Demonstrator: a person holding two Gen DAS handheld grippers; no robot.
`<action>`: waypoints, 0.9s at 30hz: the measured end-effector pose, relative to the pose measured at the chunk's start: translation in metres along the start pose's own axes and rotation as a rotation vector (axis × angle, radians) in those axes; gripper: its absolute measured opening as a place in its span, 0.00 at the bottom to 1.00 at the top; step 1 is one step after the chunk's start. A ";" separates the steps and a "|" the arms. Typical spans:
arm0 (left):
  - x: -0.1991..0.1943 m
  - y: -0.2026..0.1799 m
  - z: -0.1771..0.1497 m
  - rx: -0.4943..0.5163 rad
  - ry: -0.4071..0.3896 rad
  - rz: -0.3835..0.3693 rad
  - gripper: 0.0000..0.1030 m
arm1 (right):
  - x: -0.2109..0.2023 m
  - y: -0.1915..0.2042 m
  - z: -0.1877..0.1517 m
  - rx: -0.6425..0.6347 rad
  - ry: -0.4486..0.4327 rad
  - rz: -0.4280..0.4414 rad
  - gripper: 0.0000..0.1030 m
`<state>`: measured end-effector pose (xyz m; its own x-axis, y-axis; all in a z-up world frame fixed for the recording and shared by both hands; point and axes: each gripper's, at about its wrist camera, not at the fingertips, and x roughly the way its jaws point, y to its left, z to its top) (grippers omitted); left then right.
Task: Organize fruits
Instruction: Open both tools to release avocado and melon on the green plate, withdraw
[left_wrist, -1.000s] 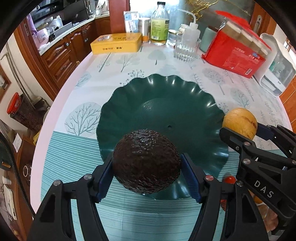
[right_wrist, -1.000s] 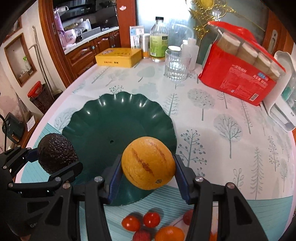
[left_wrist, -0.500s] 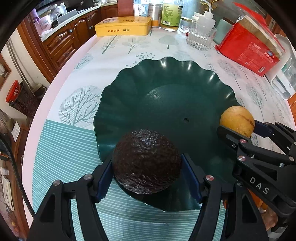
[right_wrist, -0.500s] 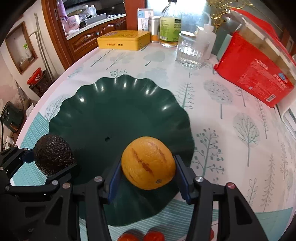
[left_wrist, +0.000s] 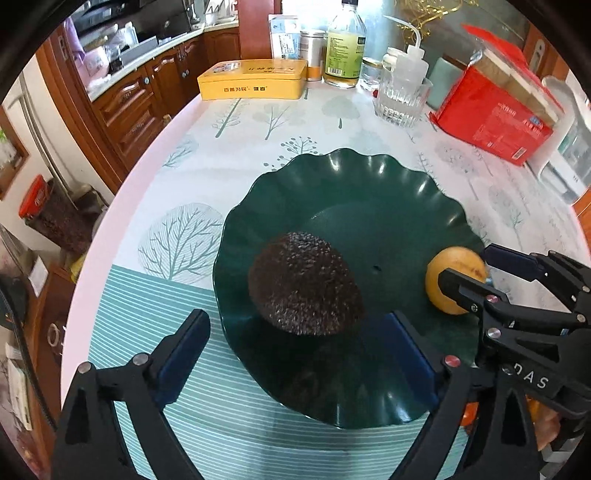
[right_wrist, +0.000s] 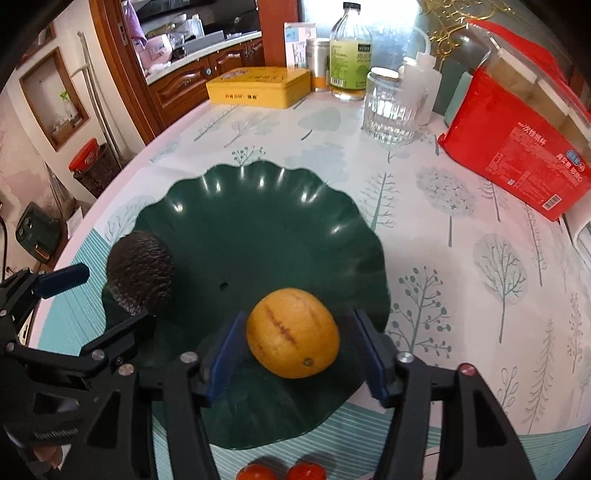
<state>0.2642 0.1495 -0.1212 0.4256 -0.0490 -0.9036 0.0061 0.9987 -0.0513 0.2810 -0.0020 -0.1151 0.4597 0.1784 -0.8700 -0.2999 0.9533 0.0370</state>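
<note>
Left wrist view: the left gripper is wide apart; the avocado sits loose on the green plate. Right gripper is apart too; the orange fruit rests between its pads.

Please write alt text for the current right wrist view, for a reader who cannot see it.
The right claw stands open around an orange fruit lying in a dark green scalloped plate. At left, the open left claw flanks an avocado on the plate's edge.
</note>
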 end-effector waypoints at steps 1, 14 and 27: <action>-0.002 0.001 0.000 -0.007 0.004 -0.007 0.92 | -0.003 0.001 0.000 -0.004 -0.008 -0.003 0.64; -0.040 -0.005 0.000 0.027 -0.057 0.042 0.95 | -0.028 0.009 0.004 -0.011 -0.039 -0.033 0.64; -0.100 -0.026 -0.008 0.059 -0.106 0.034 0.96 | -0.083 0.008 -0.003 -0.016 -0.052 -0.070 0.64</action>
<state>0.2136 0.1284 -0.0327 0.5196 -0.0160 -0.8543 0.0414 0.9991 0.0064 0.2385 -0.0100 -0.0443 0.5230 0.1241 -0.8433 -0.2788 0.9598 -0.0317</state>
